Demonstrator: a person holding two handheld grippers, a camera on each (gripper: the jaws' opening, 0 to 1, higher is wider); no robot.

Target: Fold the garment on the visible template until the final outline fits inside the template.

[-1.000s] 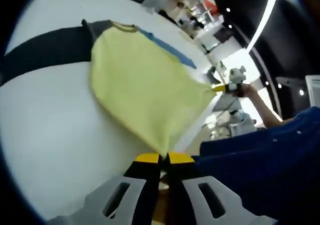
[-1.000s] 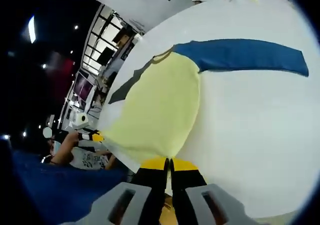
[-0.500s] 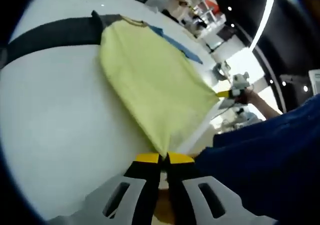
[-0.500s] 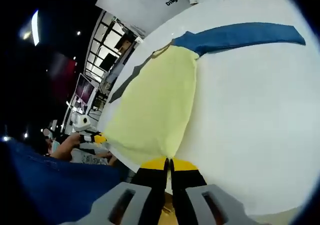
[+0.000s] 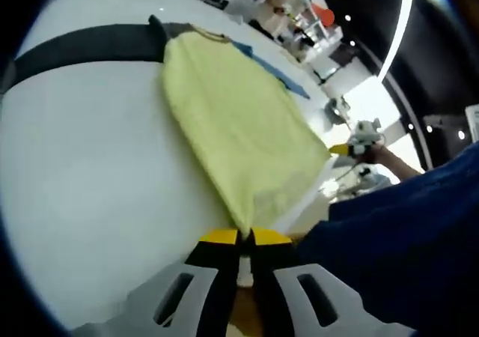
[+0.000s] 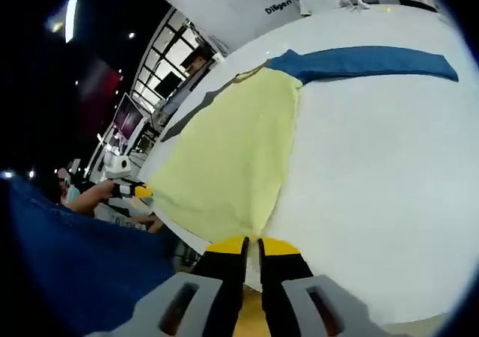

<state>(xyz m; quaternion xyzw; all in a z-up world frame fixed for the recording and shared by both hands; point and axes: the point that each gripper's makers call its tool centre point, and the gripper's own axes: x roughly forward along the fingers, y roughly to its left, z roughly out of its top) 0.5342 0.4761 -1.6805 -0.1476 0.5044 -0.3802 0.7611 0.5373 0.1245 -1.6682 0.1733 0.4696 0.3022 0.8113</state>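
Both-handed, each claw (image 5: 239, 237) (image 6: 253, 242) is clamped on a near corner of the yellow garment (image 5: 239, 127) (image 6: 232, 157).

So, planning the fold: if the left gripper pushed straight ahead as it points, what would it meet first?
The yellow garment, whose corner the left gripper already pinches; beyond lies the white table.

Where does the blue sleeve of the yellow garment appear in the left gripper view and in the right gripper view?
Left gripper view: the blue sleeve is a thin strip at upper centre, beyond the yellow garment.
Right gripper view: the blue sleeve is a long band at upper right.
Shared landmark: the garment's collar.
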